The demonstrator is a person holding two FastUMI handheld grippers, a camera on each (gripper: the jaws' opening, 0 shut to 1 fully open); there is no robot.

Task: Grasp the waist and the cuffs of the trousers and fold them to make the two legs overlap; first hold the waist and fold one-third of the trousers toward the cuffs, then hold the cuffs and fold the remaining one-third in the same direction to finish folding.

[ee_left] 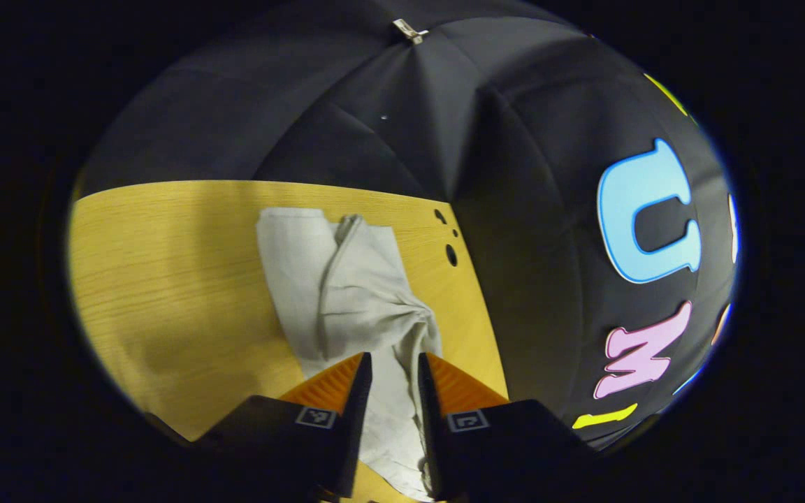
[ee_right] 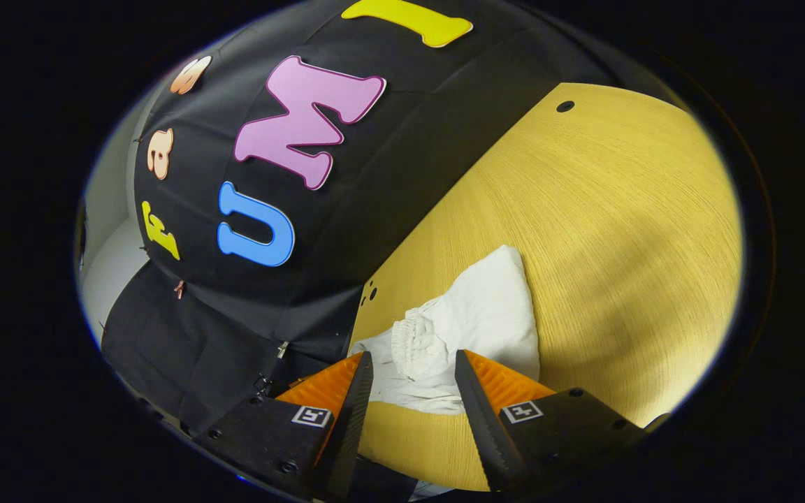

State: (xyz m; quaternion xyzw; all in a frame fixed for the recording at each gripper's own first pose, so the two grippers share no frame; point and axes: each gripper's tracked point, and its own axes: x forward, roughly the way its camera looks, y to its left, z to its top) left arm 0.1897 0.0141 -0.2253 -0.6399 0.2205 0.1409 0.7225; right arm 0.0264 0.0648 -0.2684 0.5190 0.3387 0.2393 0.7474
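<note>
We see pale trousers (ee_left: 346,286) bunched on the wooden table (ee_left: 179,279). Our left gripper (ee_left: 394,370) is spread apart over the cloth. Our right gripper (ee_right: 413,374) is spread apart too.

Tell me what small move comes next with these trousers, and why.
Probably lower the left gripper and shut it on the trousers. Its fingers stand open with the cloth between them, while the right gripper also hangs open by the gathered waist.
</note>
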